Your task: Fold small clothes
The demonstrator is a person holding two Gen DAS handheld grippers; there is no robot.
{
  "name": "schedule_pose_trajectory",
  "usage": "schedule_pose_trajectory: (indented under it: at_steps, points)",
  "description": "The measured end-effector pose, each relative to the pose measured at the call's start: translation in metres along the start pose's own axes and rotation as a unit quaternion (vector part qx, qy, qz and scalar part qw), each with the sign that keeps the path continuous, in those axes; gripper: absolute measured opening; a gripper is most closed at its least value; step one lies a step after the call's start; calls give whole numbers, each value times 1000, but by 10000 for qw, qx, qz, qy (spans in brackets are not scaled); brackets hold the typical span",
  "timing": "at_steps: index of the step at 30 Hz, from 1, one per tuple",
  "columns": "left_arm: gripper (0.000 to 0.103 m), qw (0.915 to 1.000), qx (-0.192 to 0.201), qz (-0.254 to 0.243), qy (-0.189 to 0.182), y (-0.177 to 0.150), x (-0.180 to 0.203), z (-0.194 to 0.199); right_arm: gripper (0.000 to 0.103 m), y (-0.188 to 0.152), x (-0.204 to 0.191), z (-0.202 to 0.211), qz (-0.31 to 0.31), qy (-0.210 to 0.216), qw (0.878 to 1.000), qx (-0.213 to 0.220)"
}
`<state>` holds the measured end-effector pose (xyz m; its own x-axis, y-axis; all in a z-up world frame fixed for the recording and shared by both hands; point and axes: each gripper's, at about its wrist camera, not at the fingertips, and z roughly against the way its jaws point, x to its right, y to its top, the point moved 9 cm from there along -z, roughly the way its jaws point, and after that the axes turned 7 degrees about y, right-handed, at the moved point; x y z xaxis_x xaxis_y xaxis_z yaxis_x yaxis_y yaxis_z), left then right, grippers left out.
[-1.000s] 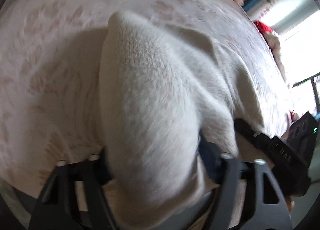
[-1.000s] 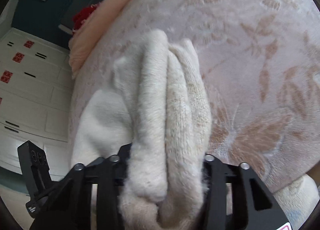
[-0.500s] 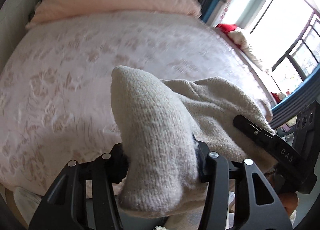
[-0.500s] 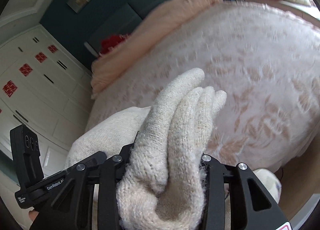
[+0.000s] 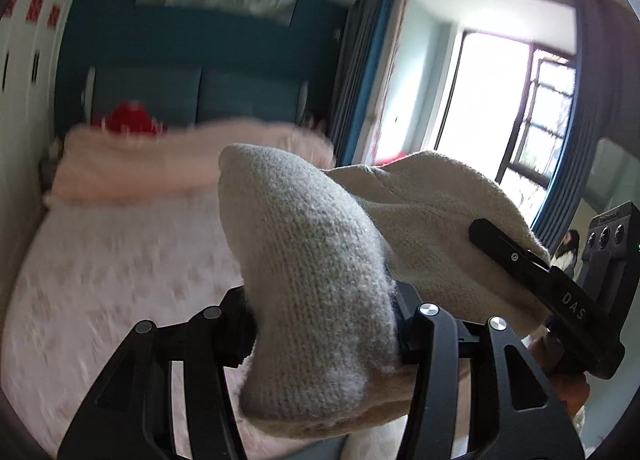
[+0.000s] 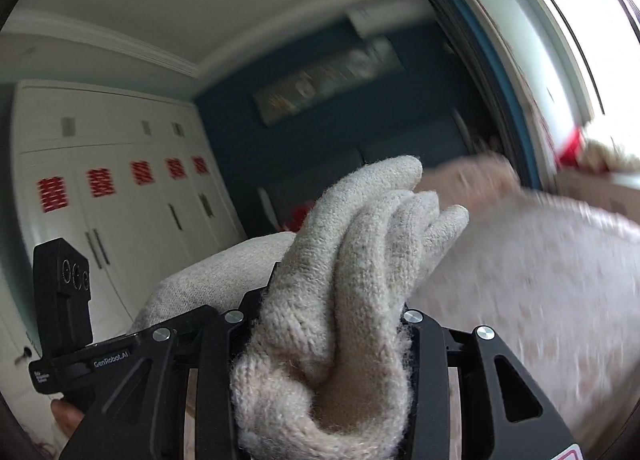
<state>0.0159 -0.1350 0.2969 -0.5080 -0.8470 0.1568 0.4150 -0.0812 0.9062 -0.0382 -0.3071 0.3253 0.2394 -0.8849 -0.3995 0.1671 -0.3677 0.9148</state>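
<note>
Left wrist view shows my left gripper [image 5: 320, 324] clamped on a thick bunch of the cream, fuzzy knitted garment [image 5: 316, 292], which bulges up and forward out of the narrow gap between my two black fingers and hides most of what lies ahead. From there the knit runs off to my right, where the other black gripper [image 5: 532, 272] shows pressed against its far end. Seen from the right wrist, my right gripper [image 6: 324, 344] is likewise closed on a gathered wad of that knit, several rounded folds standing up between the fingers, one lapped over the next. Both pairs of jaws are shut as far as the bunched wool allows, so the piece hangs between them, lifted clear of the pink floral-patterned bedspread [image 5: 112, 300] that lies below and ahead, blurred. I judge the knit to be light, soft and limp, with no stiffness of its own: it will sag wherever I do not hold it, and being loosely knitted it should stretch under a hard pull. Its fuzzy surface looks unlikely to slip in the pads. For a clean fold I would rather hold it by flat edges or corners than by thick wads like these, since bunches hide where the hem lies.
</note>
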Motion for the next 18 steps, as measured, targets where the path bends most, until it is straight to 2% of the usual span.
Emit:
schedule_pose_trajectory:
  at_steps: [6,11,14,17,18]
  points:
    - [52,9941,1070,-154,-8,52,-29,54,38,48,-66,-12,657,601,9943,590]
    - [54,9834,1740,-411,314,73,-68,80,39,55,-96,-50,753,1084,9893,627]
    - [55,9810,1814,-444,532,75,-97,77,39,42,-106,-87,722,1266,9884,427]
    - [55,9840,1589,-325,740,61,-138,50,40,13,-102,-133,567,1308,9898,61]
    - [55,9853,1494,-267,783,53,-151,39,40,-7,-98,-155,467,1304,9903,-132]
